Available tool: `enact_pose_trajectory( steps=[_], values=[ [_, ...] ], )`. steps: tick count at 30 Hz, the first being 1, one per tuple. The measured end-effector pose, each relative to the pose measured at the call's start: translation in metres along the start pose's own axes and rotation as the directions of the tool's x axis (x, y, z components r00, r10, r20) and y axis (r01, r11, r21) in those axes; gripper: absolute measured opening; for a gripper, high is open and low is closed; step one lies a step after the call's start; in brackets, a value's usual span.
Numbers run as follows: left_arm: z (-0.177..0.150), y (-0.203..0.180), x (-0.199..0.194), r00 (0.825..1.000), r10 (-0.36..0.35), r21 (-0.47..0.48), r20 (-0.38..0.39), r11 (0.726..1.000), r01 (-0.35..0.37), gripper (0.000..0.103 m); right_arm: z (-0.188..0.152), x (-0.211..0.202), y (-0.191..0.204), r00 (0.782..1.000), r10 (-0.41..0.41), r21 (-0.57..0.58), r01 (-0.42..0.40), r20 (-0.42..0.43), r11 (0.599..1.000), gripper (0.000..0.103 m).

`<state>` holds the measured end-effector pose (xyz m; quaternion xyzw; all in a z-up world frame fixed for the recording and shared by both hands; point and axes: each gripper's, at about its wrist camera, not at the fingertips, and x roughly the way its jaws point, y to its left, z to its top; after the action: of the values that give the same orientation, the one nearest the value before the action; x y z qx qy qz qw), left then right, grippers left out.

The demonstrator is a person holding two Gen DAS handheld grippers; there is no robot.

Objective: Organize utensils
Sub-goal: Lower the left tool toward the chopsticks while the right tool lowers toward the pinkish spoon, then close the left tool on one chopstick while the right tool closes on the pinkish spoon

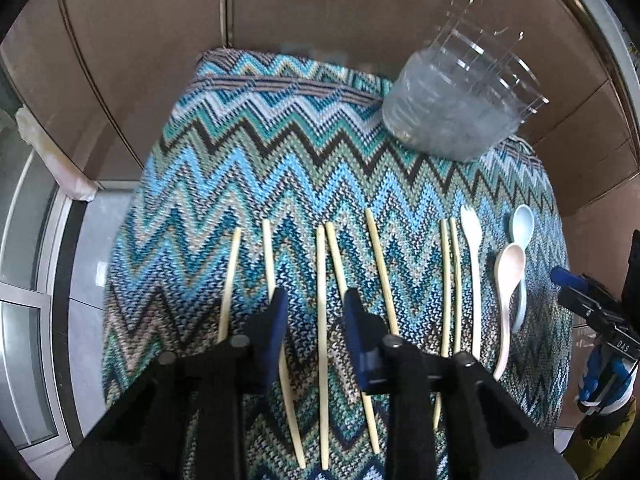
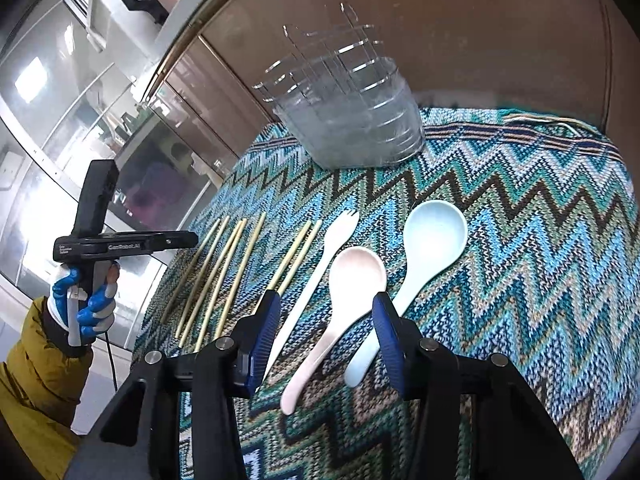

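Hovering with left gripper (image 1: pixel 314 306) jaws released, straddling a chopstick (image 1: pixel 322 320) lying lengthwise at lower centre; right gripper (image 2: pixel 326 320) jaws released around pink spoon (image 2: pixel 340 308), handle toward camera; clear holder (image 2: pixel 352 120) standing upper centre.

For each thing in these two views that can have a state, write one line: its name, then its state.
Clear organizer: upright, empty.
Chopsticks: loose, flat on cloth.
Fork: flat, tines toward organizer.
Pink spoon: flat, bowl up.
Blue spoon: flat, bowl up.
Left gripper: open, holding nothing.
Right gripper: open, holding nothing.
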<state>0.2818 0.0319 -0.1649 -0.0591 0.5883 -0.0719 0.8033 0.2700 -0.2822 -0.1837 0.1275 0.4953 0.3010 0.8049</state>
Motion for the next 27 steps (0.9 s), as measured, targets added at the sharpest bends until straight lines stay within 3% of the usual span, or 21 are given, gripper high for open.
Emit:
enact_pose_trajectory(
  steps=[19,27],
  values=[
    [0.014,-0.006,0.046,0.994,0.036,0.003,-0.105,0.999,-0.035,0.017,0.019,0.032,-0.034,0.997,0.03,0.031,-0.028,-0.077,0.999,0.046],
    [0.016,-0.005,0.05,0.993,0.026,-0.012,-0.112,1.0,-0.028,0.014,0.023,0.044,-0.043,0.993,0.052,0.064,-0.045,-0.103,0.997,0.036]
  ],
)
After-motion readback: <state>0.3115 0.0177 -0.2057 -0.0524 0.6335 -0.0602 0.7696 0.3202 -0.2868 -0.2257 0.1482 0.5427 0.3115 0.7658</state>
